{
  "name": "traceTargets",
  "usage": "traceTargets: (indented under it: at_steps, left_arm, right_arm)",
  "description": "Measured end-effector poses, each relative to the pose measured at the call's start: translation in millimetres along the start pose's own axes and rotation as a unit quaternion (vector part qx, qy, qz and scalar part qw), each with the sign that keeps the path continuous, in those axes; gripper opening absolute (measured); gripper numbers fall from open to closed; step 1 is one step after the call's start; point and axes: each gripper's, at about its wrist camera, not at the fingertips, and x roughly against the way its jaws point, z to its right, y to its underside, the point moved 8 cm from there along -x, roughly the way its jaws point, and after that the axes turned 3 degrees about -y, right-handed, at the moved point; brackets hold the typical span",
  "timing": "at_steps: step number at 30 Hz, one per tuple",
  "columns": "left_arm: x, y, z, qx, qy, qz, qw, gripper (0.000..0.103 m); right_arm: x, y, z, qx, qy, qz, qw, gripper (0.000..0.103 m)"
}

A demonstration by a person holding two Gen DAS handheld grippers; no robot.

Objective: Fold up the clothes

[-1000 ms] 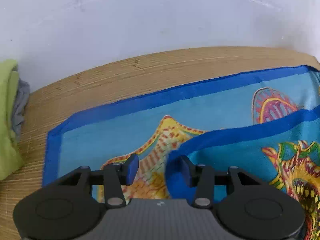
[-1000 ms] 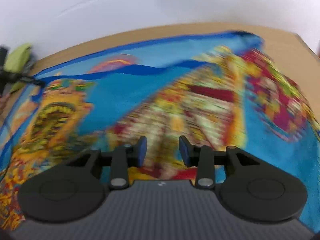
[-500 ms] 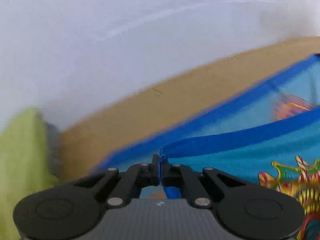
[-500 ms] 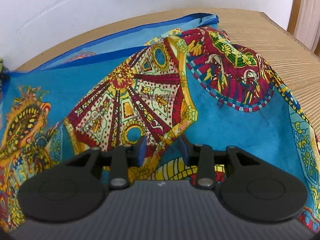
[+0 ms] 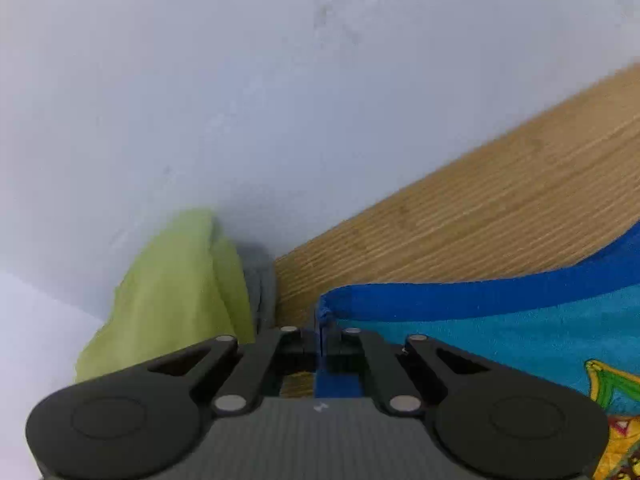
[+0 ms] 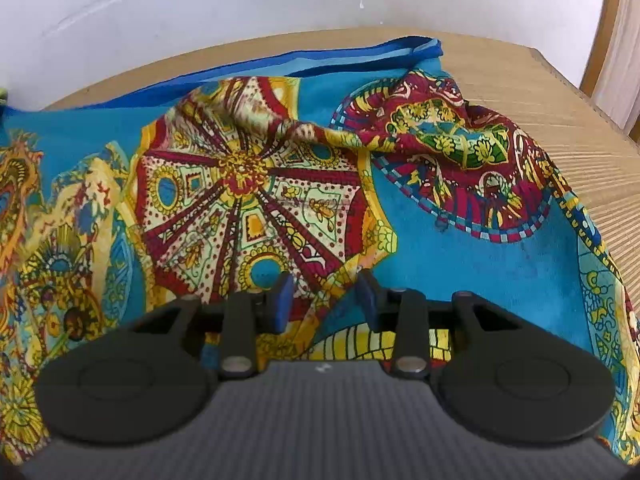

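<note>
A blue patterned cloth (image 6: 460, 248) with yellow, red and green ornaments lies rumpled over the wooden table (image 6: 560, 92). In the left wrist view my left gripper (image 5: 321, 340) is shut on the dark blue border corner of the cloth (image 5: 460, 300), lifted off the table and pulled toward the left. My right gripper (image 6: 323, 300) hovers open just over the cloth's middle, with a raised fold of fabric between its blue fingers (image 6: 282, 300). A bunched red and green part of the cloth sits at the right.
A stack of lime green and grey garments (image 5: 180, 292) sits against the white wall (image 5: 200, 80) at the table's left end. Bare wood table (image 5: 480, 220) shows behind the cloth. A wooden frame (image 6: 604, 20) stands at the far right.
My left gripper went from open to shut on the cloth's blue border corner, then lifted and carried it left toward the green stack. My right gripper moved nearer the cloth and stayed open.
</note>
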Motion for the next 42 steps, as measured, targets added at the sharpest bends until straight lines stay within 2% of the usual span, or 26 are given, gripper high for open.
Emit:
traceTargets:
  at_steps: [4, 8, 12, 14, 16, 19, 23, 25, 28, 32, 34, 37, 40, 42]
  left_arm:
    - [-21, 5, 0, 0.014, -0.007, -0.02, 0.9997, 0.001]
    - [-36, 8, 4, 0.018, -0.016, -0.031, 0.9992, 0.002]
    - [-45, 9, 5, 0.001, -0.072, -0.028, 0.997, 0.013]
    - [-40, 7, -2, 0.016, -0.081, -0.023, 0.9963, 0.023]
    - [-28, 7, -12, 0.046, -0.061, -0.013, 0.997, 0.033]
    - [7, 14, -25, 0.079, -0.012, 0.018, 0.9966, 0.038]
    - [83, 50, -37, 0.108, 0.067, 0.063, 0.9899, 0.046]
    - [124, 83, -39, 0.128, 0.122, 0.069, 0.9818, 0.049]
    - [180, 146, -39, 0.162, 0.197, 0.062, 0.9648, 0.051]
    - [219, 237, -33, 0.214, 0.274, 0.021, 0.9375, 0.052]
    - [227, 277, -27, 0.223, 0.284, -0.001, 0.9328, 0.052]
    - [232, 324, -12, 0.221, 0.288, -0.019, 0.9317, 0.051]
    - [227, 348, -1, 0.227, 0.314, -0.036, 0.9209, 0.05]
    - [233, 355, 1, 0.225, 0.325, -0.032, 0.9181, 0.05]
  right_arm:
    - [0, -5, -2, 0.004, 0.006, 0.004, 1.0, 0.043]
    - [-2, -7, -3, 0.001, 0.017, 0.009, 1.0, 0.055]
    - [-5, -8, -1, -0.003, 0.022, 0.016, 1.0, 0.057]
    - [-5, -8, 0, -0.004, 0.032, 0.02, 0.999, 0.067]
    - [-5, -7, 2, -0.012, 0.037, 0.023, 0.999, 0.072]
    - [-5, -7, 4, -0.02, 0.041, 0.027, 0.999, 0.074]
    - [7, -8, 4, -0.031, 0.06, 0.034, 0.997, 0.074]
    - [24, -8, 2, -0.043, 0.058, 0.048, 0.996, 0.074]
    - [55, -1, -13, -0.032, 0.041, 0.057, 0.997, 0.074]
    - [87, 21, -59, 0.02, -0.001, 0.054, 0.998, 0.074]
    - [96, 36, -86, 0.049, -0.026, 0.047, 0.997, 0.074]
    - [108, 60, -127, 0.091, -0.064, 0.037, 0.993, 0.074]
    - [111, 83, -159, 0.11, -0.095, 0.026, 0.989, 0.074]
    - [116, 92, -174, 0.12, -0.107, 0.025, 0.987, 0.074]
